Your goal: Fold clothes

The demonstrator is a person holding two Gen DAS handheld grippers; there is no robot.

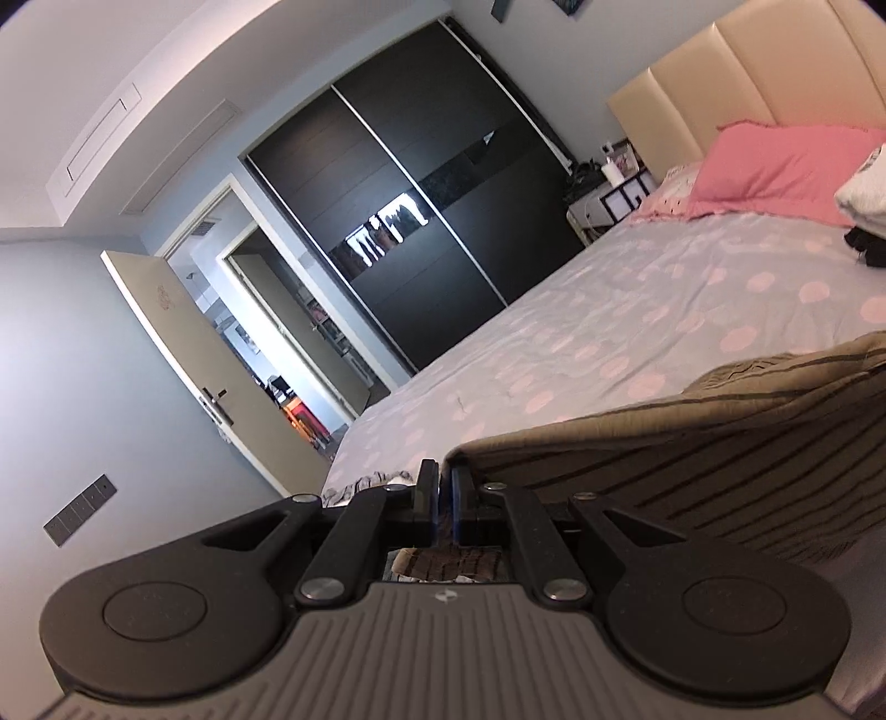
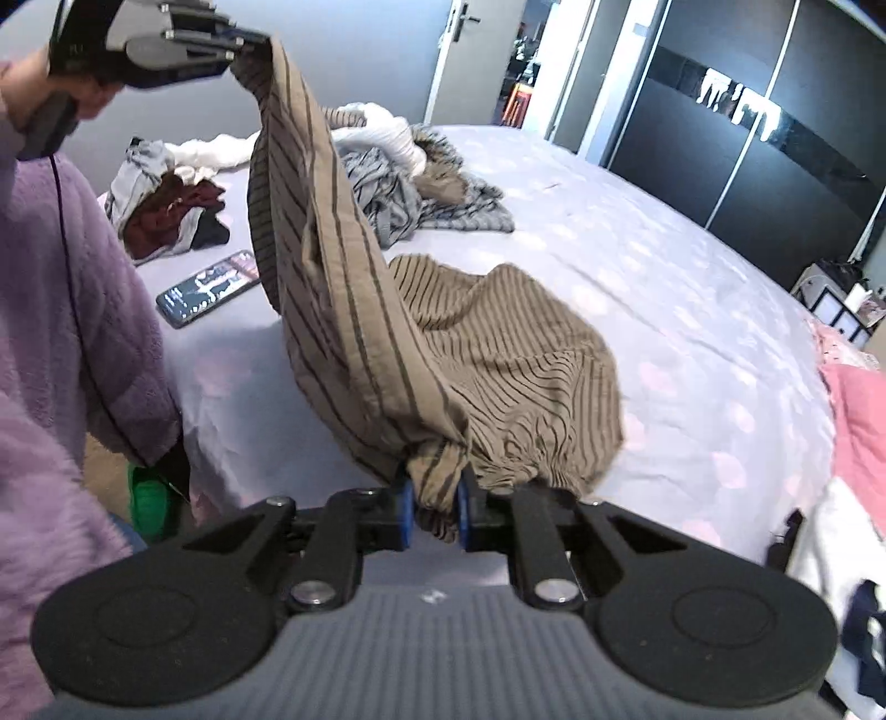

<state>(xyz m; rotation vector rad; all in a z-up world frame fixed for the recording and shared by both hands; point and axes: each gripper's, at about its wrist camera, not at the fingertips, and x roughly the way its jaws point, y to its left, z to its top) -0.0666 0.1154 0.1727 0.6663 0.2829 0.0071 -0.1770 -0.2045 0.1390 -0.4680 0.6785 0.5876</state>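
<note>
A tan garment with dark stripes [image 2: 498,354] is stretched between both grippers above the bed. My right gripper [image 2: 434,507] is shut on a bunched edge of it, low near the bed's near side. My left gripper [image 1: 444,498] is shut on another edge of the same garment [image 1: 692,443], which runs off to the right. In the right wrist view the left gripper [image 2: 255,47] is raised at the upper left, and the cloth hangs from it in a long fold. Part of the garment still lies on the sheet.
The bed [image 2: 692,288] has a grey sheet with pale pink dots. A pile of unfolded clothes [image 2: 387,166] lies at its far side, a phone [image 2: 207,288] near the edge. Pink pillow [image 1: 775,171] and folded items [image 1: 864,188] sit by the headboard. A dark wardrobe [image 1: 421,205] stands beyond.
</note>
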